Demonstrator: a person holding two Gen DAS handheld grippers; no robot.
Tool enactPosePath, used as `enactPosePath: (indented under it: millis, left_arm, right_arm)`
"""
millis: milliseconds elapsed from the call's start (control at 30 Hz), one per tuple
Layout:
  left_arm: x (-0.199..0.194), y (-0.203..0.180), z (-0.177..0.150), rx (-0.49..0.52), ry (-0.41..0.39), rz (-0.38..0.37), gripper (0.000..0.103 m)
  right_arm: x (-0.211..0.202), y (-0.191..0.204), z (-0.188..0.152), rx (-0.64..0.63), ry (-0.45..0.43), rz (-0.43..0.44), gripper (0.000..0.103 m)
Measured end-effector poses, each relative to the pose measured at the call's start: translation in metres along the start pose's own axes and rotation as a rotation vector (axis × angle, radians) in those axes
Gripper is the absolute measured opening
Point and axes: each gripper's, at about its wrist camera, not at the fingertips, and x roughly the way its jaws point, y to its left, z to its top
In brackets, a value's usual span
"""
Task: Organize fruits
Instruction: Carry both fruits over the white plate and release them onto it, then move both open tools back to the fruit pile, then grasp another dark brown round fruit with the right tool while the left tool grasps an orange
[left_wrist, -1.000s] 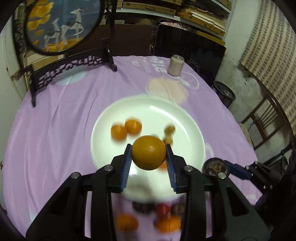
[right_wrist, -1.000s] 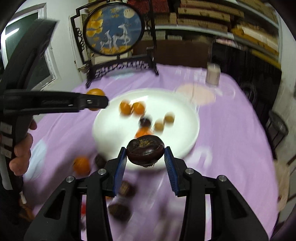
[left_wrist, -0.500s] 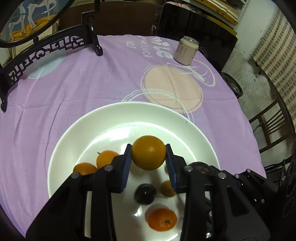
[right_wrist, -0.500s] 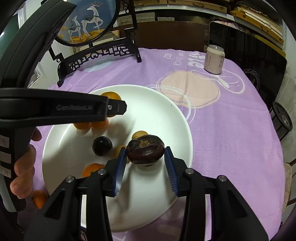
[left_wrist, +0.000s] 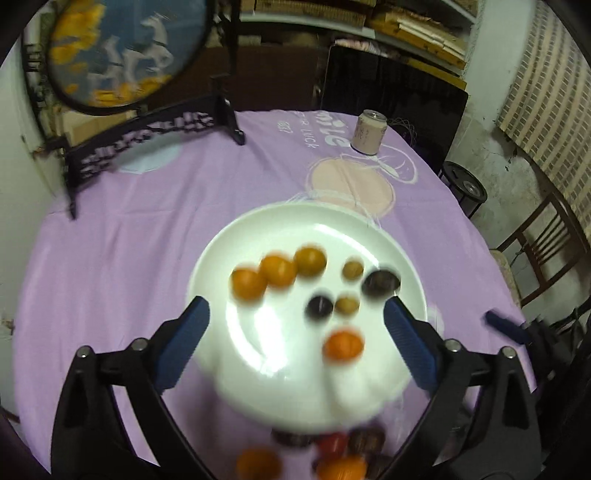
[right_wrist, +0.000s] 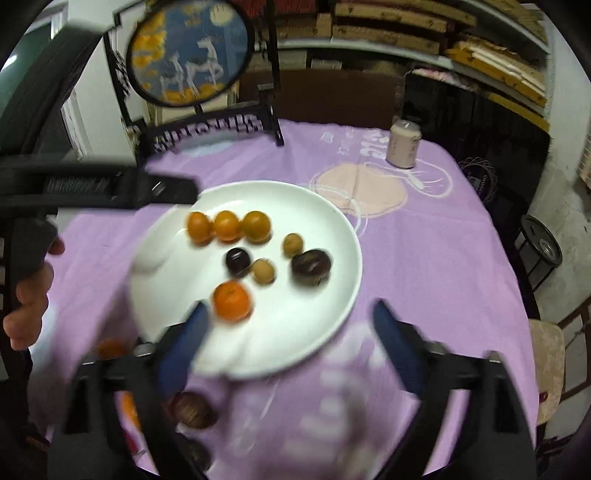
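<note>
Left tongs (left_wrist: 295, 325) just opened wide, empty, right tongs (right_wrist: 288, 328) likewise

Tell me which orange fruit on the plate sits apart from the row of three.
The tangerine at the plate's near side, closest to the right gripper; the other three touch in a row at the far side.

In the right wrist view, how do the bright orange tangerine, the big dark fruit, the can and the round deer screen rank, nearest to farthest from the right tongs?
1. Tangerine, by the left pad of the right tongs.
2. Big dark fruit, plate's right side.
3. Can, far right.
4. Deer screen, far left, at the table's back edge.
</note>
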Motion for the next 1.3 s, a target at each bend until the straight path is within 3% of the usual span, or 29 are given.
enactPosePath:
  millis: [133,333,633,833,967,1000,1067,1133,1167,1300]
  left_arm:
    - [-0.037,0.004,-0.064,0.015,-0.035,0.020,0.099]
    - [-0.055,0.011,-0.118,0.015,-0.057,0.078,0.099]
    - [-0.072,0.042,-0.147,-0.066,-0.045,0.086,0.099]
    - [-0.070,0.057,-0.162,-0.079,-0.025,0.133,0.099]
    - [-0.063,0.062,-0.165,-0.074,0.002,0.131,0.099]
    - [-0.063,0.063,-0.167,-0.069,0.003,0.137,0.099]
    - [-0.062,0.063,-0.170,-0.068,0.006,0.140,0.099]
    - [-0.061,0.064,-0.171,-0.072,0.013,0.137,0.099]
    - [-0.060,0.065,-0.171,-0.073,0.017,0.134,0.099]
    - [-0.051,0.062,-0.170,-0.066,0.031,0.124,0.099]
  right_arm:
    - [-0.030,0.016,-0.030,0.025,-0.028,0.005,0.099]
    - [-0.048,0.024,-0.041,0.053,-0.028,-0.002,0.099]
    - [-0.057,0.045,-0.057,-0.014,0.017,0.002,0.099]
    - [-0.026,0.066,-0.087,-0.048,0.139,0.029,0.099]
    - [-0.009,0.072,-0.093,-0.056,0.147,0.034,0.099]
    - [-0.007,0.072,-0.094,-0.054,0.149,0.034,0.096]
    - [0.001,0.070,-0.096,-0.042,0.181,0.048,0.064]
    - [0.012,0.067,-0.098,-0.017,0.214,0.082,0.056]
    - [0.017,0.066,-0.099,-0.010,0.225,0.087,0.047]
    - [0.017,0.063,-0.098,0.008,0.219,0.111,0.042]
